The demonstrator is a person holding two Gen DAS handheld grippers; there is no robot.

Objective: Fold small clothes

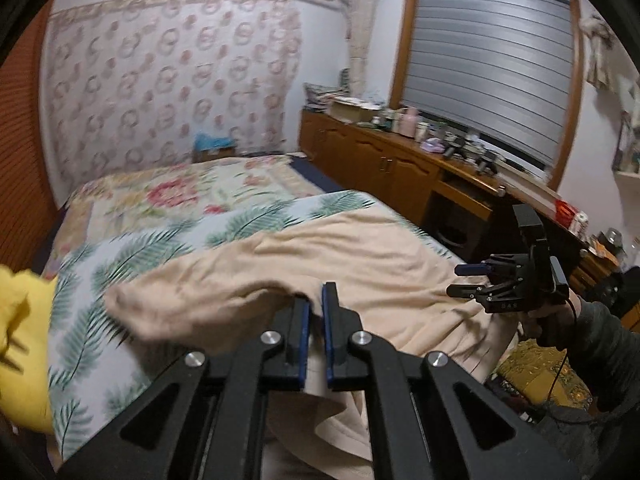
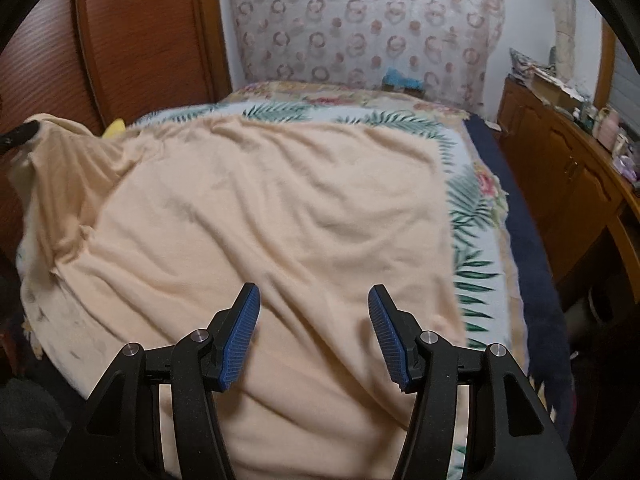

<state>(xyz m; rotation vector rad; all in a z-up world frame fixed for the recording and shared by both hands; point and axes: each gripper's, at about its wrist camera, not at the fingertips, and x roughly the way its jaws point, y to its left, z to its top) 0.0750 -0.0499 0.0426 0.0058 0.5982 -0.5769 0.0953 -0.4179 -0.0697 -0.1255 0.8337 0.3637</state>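
A large peach garment (image 2: 260,216) lies spread over the leaf-print bed cover (image 2: 472,216). In the left wrist view the garment (image 1: 360,248) has a sleeve-like part lifted. My left gripper (image 1: 316,300) is shut on a fold of that peach cloth and holds it raised above the bed. It shows at the far left edge of the right wrist view (image 2: 16,136), cloth draped over it. My right gripper (image 2: 314,300) is open and empty, just above the garment's near part. It also shows in the left wrist view (image 1: 466,280), held by a hand at the bed's right side.
A yellow cloth (image 1: 20,344) lies at the bed's left. A wooden headboard (image 2: 132,40) stands at the left. A wooden cabinet (image 1: 380,160) with clutter runs along the right wall under a shuttered window (image 1: 484,68). A patterned curtain (image 1: 168,80) hangs behind the bed.
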